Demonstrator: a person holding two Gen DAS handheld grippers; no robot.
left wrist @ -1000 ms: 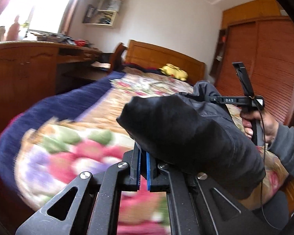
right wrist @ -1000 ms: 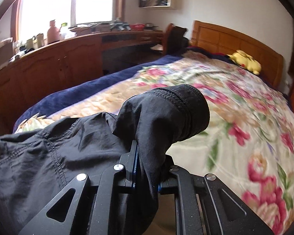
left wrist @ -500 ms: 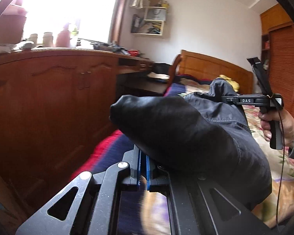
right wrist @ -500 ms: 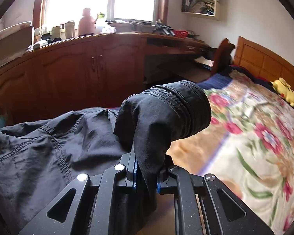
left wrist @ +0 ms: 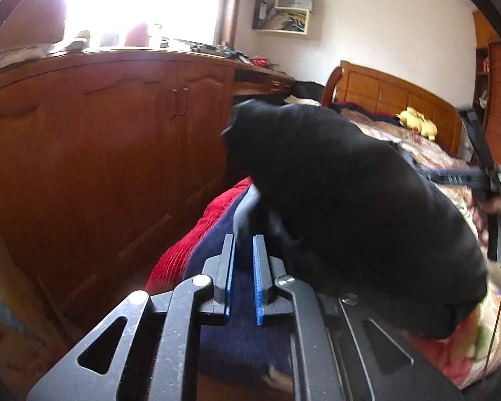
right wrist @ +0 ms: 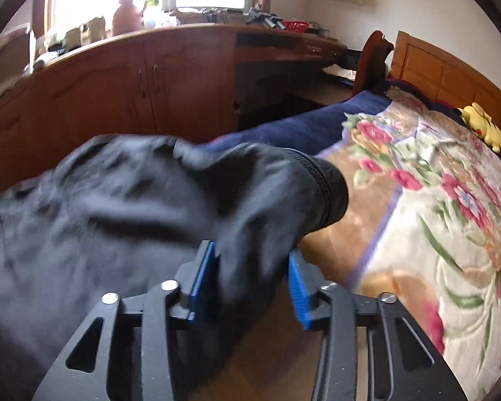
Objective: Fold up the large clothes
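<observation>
I am watching my right gripper [right wrist: 250,277], jaws parted, with the black trousers [right wrist: 150,207] lying between them. My left gripper [left wrist: 245,264] is gaping too, the trousers [left wrist: 350,200] draping just beside it.

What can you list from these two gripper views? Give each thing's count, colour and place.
black garment: one, black, between both grippers, above bed edge
floral blanket: one, cream with pink flowers, on bed
navy blanket: one, dark blue, bed's near side
headboard: one, light wood, far end
plush toy: one, yellow, by headboard
cabinet: one, reddish wood, under window
wall shelf: one, pale, far wall
left gripper: black, blue pads, parted
right gripper: black, blue pads, parted around cloth
</observation>
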